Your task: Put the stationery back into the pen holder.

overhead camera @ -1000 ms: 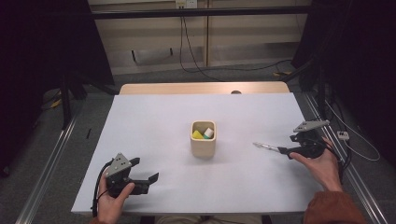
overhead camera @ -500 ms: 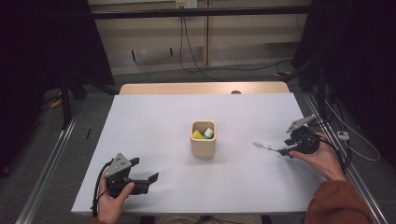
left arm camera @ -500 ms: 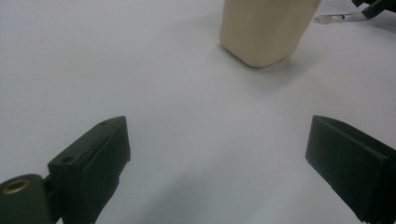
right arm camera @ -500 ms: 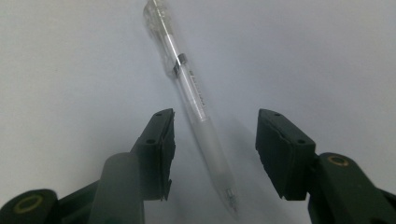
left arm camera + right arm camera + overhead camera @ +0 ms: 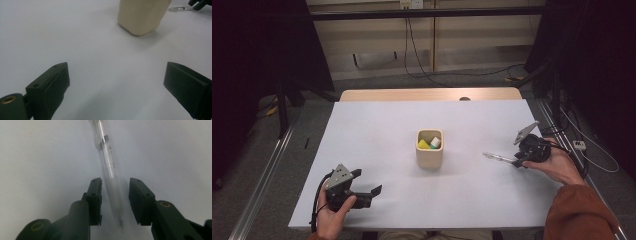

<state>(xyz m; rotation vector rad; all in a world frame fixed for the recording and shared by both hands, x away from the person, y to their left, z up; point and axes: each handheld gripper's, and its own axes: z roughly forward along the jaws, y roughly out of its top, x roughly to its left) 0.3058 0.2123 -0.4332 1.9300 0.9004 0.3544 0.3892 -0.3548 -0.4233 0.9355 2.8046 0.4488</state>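
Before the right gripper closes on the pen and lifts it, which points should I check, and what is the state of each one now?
1. Pen lies between the right gripper jaws, which have just been closing: ok.
2. Pads pressing on the pen: not ok, gaps on both sides.
3. Pen flat on the table: ok.
4. Cup stands apart from the pen: ok.
5. Left gripper open, far away: ok.
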